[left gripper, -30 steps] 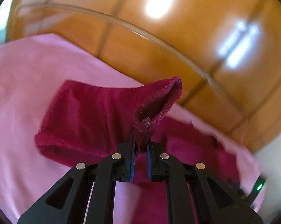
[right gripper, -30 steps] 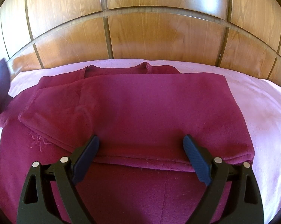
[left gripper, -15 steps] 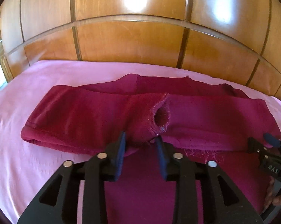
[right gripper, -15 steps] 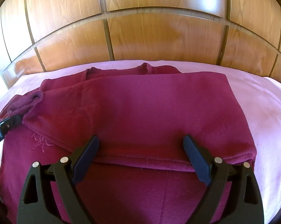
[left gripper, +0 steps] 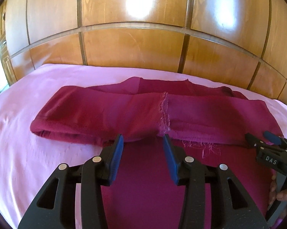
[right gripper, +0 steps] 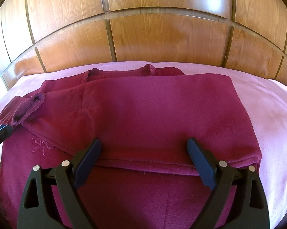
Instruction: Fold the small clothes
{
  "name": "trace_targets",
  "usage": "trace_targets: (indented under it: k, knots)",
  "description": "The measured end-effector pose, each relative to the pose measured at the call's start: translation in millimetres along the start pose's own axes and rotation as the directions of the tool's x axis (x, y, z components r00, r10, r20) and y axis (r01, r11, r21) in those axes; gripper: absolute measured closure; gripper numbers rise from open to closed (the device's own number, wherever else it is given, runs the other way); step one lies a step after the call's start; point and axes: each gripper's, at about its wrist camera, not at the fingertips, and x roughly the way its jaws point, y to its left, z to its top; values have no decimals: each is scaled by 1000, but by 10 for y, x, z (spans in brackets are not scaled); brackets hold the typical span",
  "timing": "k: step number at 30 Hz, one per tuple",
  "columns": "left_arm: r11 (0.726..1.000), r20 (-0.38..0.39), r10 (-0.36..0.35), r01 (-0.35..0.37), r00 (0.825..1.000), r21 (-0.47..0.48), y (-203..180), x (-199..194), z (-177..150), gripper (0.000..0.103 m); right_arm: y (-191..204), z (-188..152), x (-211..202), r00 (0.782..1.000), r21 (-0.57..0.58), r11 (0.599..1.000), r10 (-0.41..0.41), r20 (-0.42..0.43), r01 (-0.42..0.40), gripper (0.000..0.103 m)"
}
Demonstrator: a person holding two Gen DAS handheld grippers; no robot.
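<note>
A maroon garment (left gripper: pixel 200 114) lies flat on the pink bedsheet (left gripper: pixel 28 114), both sleeves folded inward across its body. The left sleeve's cuff (left gripper: pixel 164 112) lies at the middle, just beyond my left gripper (left gripper: pixel 142 140), which is open and empty above the garment. In the right wrist view the garment (right gripper: pixel 153 110) fills the middle, with the cuff (right gripper: pixel 28 106) at the left. My right gripper (right gripper: pixel 144 145) is wide open and empty over the folded right sleeve's lower edge. It also shows at the right of the left wrist view (left gripper: pixel 261 137).
A glossy wooden panelled headboard (left gripper: pixel 133 43) rises right behind the bed. The pink sheet (right gripper: pixel 273 118) extends to the right of the garment. A hand (left gripper: pixel 280 194) holds the right gripper's handle. The left gripper's tip (right gripper: pixel 0 133) shows at the left edge.
My left gripper carried the sleeve cuff inward over the garment, laid it down, let it go and opened. The right gripper stayed open and still.
</note>
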Motion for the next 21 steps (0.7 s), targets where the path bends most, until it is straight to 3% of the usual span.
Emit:
trace_targets:
  k: [6,11,14,17,19,21]
  knots:
    - [999,-4,-3,3,1000,-36,72,-17,-87,50,3,-3,3,1000,0,1000,0,0,0,12]
    - [990,-21,-4,1,1000,-139,254,27,-189,50,7,-5,6,1000,-1,1000,-1,0,1,12]
    - [970,-38,-3,-6,999,-242,442,76,-269,50,12,-7,7,1000,-2,1000,-2,-1,2,12]
    - [933,-27,-65,51,998,-356,655,100,-330,50,10,15,-2,1000,-4,1000,-2,-12,2,12]
    - [923,-5,-79,71,997,-379,701,89,-363,49,-1,74,-42,999,21,1000,16,-28,-15,18]
    - [918,2,-91,84,996,-387,712,92,-378,48,32,138,-114,995,58,994,97,-34,-95,30]
